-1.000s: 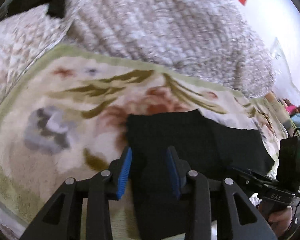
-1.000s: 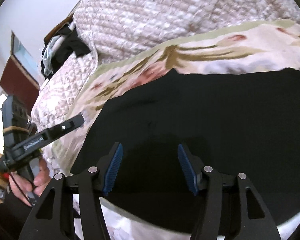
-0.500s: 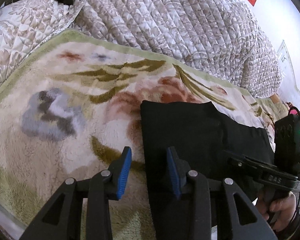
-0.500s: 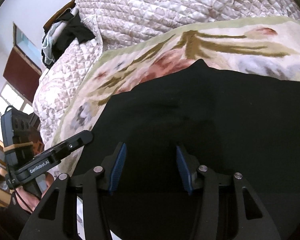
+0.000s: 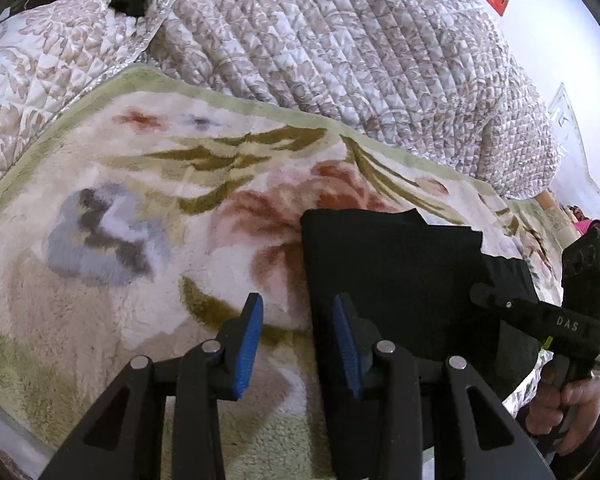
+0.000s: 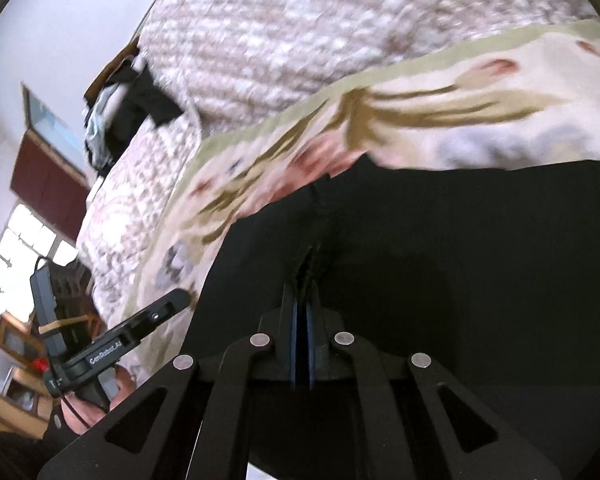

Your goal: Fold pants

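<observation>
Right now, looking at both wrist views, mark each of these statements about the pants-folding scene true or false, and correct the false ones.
1. The right gripper is shut on the black pants. True.
2. The left gripper is shut on the pants. False: its jaws stand open, astride the pants' edge, pinching nothing.
3. The pants lie on a floral blanket. True.
4. The pants are white. False: they are black.
5. A quilted bedspread lies beyond the blanket. True.
</observation>
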### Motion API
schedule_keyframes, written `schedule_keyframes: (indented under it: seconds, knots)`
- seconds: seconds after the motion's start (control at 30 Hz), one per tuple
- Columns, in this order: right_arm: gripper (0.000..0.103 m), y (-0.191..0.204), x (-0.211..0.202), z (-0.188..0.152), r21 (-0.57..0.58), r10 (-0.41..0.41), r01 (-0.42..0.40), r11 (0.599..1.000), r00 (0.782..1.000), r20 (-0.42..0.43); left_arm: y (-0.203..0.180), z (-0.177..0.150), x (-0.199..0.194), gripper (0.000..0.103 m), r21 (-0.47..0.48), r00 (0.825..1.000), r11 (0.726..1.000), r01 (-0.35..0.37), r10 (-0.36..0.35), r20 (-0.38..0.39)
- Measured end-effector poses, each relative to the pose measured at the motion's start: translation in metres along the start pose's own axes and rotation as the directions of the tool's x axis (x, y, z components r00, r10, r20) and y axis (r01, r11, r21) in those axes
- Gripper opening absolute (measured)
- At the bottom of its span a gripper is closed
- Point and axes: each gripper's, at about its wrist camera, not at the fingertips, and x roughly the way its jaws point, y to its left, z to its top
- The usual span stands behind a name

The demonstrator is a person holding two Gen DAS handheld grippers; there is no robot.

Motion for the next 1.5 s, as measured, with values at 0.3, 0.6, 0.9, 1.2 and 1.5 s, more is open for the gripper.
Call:
schedule_keyframes:
  seconds: [0.3,0.6,0.9,1.2,1.5]
  knots:
    - [0.002,-0.023,-0.009,-0.004,0.023,-0.089,0.089,0.996,0.996,-0.004,-0.020,-0.007,0.001,0.039,0.057,0.999,0.997,0.048,-0.047,-0.018]
    - [0.003,-0.037,-0.013,-0.003,0.037,-0.143,0.142,0.989,0.990,0.017,-0.043,-0.016,0.001,0.036,0.121,0.995,0.989,0.090,-0.086,-0.043]
    - [0.003,-0.014,-0.029,-0.006,-0.050,-0.129,0.132,0.990,0.990,0.051,-0.050,-0.026,0.010,0.031,0.140,0.991,0.984,0.106,-0.094,-0.094]
    - [0.003,-0.002,-0.025,-0.019,-0.157,-0.223,0.223,0.962,0.975,0.013,-0.063,-0.019,0.007,0.032,0.208,0.998,0.977,0.056,-0.047,-0.049]
    - [0.023,-0.023,0.013,0.026,-0.089,-0.262,0.264,0.961,0.965,0.032,-0.063,0.033,0.071,0.032,0.203,0.997,0.978,-0.038,0.051,-0.059]
